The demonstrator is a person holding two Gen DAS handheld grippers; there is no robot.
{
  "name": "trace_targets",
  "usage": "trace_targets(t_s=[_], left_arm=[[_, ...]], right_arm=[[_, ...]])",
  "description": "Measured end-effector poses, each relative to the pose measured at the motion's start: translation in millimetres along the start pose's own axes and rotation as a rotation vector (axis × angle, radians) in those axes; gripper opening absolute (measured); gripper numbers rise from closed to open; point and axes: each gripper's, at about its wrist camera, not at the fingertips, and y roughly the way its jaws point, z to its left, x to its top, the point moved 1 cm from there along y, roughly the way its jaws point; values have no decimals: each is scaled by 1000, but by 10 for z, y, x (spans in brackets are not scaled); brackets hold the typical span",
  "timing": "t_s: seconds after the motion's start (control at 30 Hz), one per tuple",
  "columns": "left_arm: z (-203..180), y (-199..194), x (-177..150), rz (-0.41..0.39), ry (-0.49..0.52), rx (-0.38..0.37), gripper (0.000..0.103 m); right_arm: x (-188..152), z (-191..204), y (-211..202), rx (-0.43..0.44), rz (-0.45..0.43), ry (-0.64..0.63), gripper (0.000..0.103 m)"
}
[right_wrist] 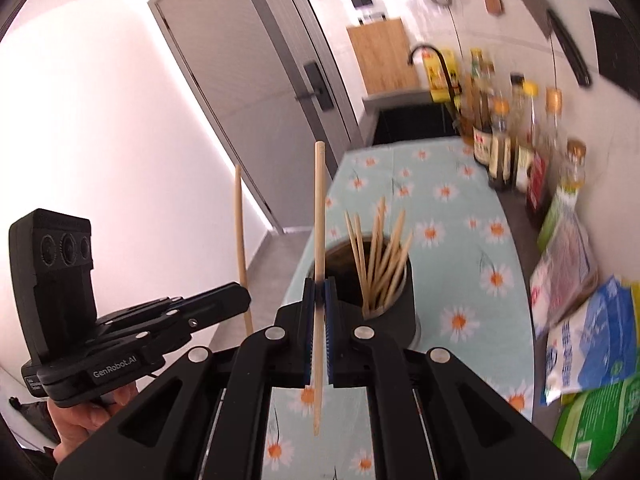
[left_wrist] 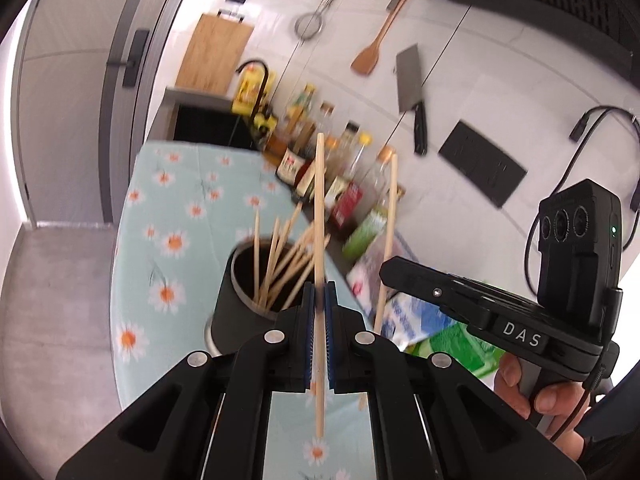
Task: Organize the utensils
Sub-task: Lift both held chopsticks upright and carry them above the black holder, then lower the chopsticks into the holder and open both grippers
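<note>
Wooden chopsticks everywhere: the left gripper [left_wrist: 319,292] is clamped on one chopstick [left_wrist: 319,208], the right gripper [right_wrist: 319,292] pinches another chopstick [right_wrist: 319,216], both upright above the dark holder [right_wrist: 404,312] full of chopsticks on the daisy tablecloth [right_wrist: 452,208].

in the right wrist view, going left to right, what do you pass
left claw → its chopstick → chopstick in the right claw → dark holder of chopsticks → sauce bottles → packets
</note>
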Motion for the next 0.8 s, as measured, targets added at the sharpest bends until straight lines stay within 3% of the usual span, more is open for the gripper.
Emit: trace_targets(t_s=[0.3,0.47,0.8], left_arm=[[-43,-19,412,-145,60,-50,4],[-16,-4,575,-240,85,-41,4],[124,247,682,-273,103,-50,6]], right_arm=[[433,70,-107,11,-193,-99,6],[588,-7,-16,13,-246,-109,6],[677,-183,231,2,-261,-115,9]])
